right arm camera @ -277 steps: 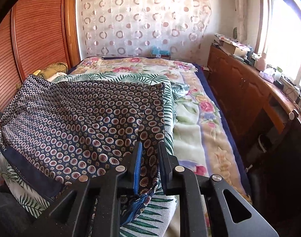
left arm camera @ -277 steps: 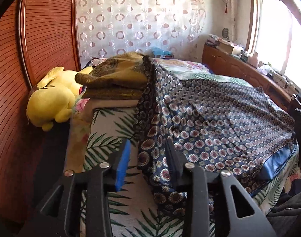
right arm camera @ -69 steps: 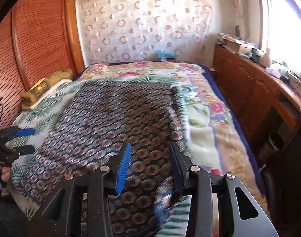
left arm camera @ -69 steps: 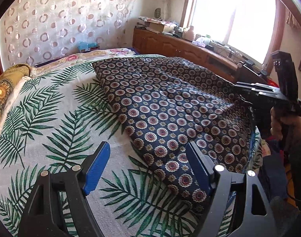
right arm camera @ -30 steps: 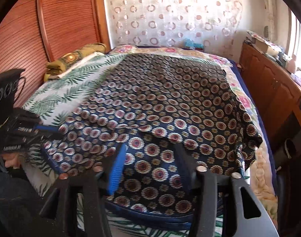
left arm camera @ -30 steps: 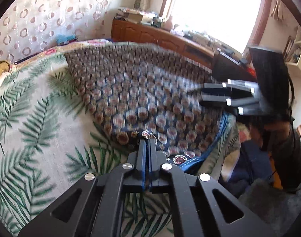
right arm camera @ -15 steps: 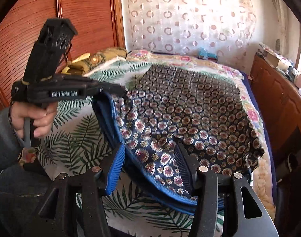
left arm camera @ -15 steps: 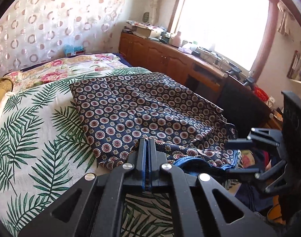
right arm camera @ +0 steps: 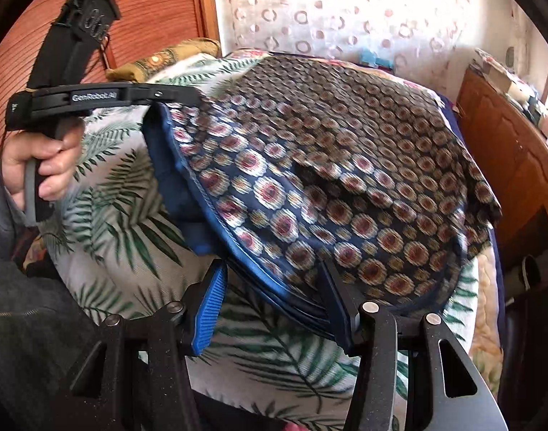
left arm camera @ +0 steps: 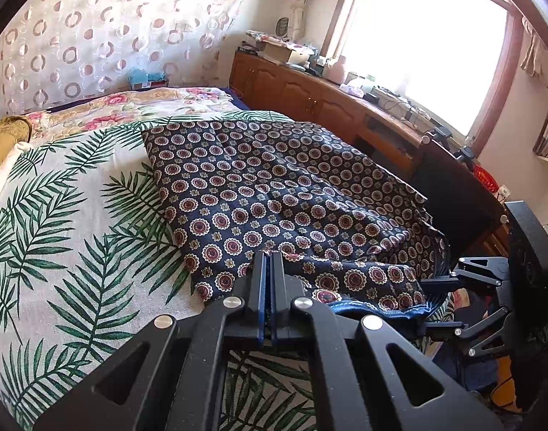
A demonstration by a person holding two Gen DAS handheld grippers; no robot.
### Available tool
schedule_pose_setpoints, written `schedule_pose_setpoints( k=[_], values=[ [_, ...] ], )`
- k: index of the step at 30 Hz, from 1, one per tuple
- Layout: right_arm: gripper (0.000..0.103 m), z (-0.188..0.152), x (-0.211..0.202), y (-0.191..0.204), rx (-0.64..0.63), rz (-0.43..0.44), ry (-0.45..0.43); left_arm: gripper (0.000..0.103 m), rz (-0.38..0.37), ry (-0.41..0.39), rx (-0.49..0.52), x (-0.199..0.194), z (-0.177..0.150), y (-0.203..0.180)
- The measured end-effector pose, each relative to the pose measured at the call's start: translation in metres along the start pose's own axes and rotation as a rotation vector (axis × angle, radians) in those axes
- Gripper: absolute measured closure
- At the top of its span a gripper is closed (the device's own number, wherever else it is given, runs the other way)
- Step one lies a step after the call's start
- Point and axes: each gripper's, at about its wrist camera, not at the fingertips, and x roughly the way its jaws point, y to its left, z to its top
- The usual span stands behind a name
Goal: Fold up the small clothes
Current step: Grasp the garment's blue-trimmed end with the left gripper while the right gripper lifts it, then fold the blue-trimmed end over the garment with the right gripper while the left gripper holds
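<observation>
Leftmost, palm-leaf bedspread (left arm camera: pixel 69 222) covers bed; left gripper (left arm camera: pixel 270 255) clenched on near corner of navy medallion-print garment (left arm camera: pixel 274 194), lifting blue-piped hem (right arm camera: pixel 202 201) off bedspread; garment spread across bed centre toward far end; right gripper (right arm camera: pixel 274 283) half-spread, hem between pads, not pinched; wooden cabinets (left arm camera: pixel 309 97) far right.

Home bedroom: bed (left arm camera: pixel 76 237) with palm-leaf cover, circle-print curtain (left arm camera: pixel 105 36), wooden sideboard (left arm camera: pixel 309 97) under sunlit window (left arm camera: pixel 424 46), slatted wardrobe door (right arm camera: pixel 144 10).

The bed (left arm camera: pixel 76 215) wears a palm-leaf sheet (left arm camera: pixel 58 251), with the navy medallion-print garment (left arm camera: pixel 274 194) spread across it.
</observation>
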Motion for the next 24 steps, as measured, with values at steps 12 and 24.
schedule_pose_setpoints(
  k=[12, 24],
  values=[
    [0.049, -0.009, -0.007, -0.014, 0.005, -0.082, 0.001, 0.101, 0.002, -0.001, -0.015, -0.001, -0.001, 0.003],
    [0.098, -0.013, -0.006, -0.008, -0.047, -0.066, -0.025, 0.101, 0.006, -0.004, -0.022, -0.004, -0.001, 0.002]
  ],
)
